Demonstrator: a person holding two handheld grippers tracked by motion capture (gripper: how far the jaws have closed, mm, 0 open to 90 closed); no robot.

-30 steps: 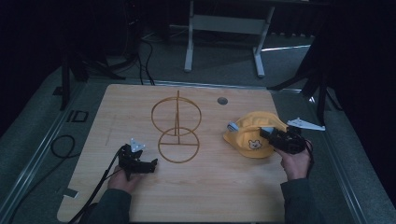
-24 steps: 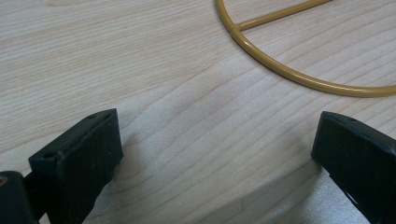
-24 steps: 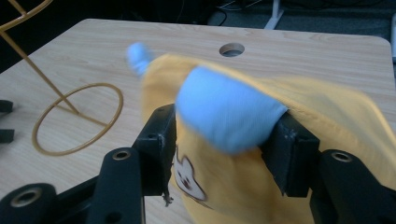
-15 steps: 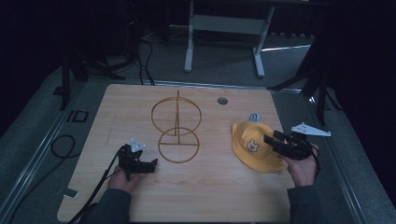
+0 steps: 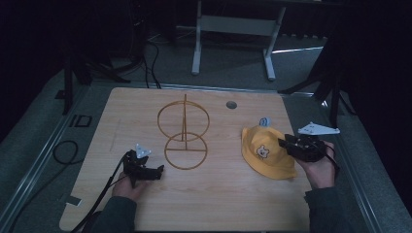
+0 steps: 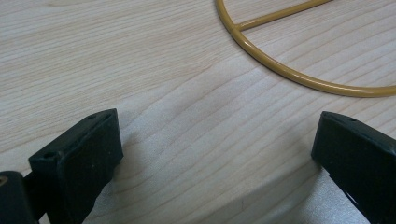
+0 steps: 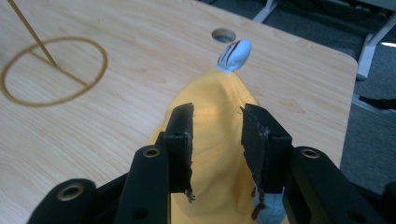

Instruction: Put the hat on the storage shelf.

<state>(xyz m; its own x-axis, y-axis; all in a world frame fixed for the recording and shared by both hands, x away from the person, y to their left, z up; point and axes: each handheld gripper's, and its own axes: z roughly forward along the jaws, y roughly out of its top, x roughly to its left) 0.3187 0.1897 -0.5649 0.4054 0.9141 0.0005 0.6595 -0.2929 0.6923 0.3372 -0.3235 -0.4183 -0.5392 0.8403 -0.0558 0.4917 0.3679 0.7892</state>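
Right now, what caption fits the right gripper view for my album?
Right gripper pinching a fold of the yellow hat on the wooden table.

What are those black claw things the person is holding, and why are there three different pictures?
They are grabbing tools, one in each hand. The big picture comes from a camera above the wooden table. The other two come from small cameras riding on the tools, looking along their black jaws.

The left gripper rests near a gold wire stand made of rings and a pole. Its jaws stand wide open with nothing between them.

The right gripper is at a yellow bucket hat with a little bear face on it. The hat's fabric sits between its jaws, which have just been closing; I cannot tell if they pinch it yet. The striped tag belongs to the hat.
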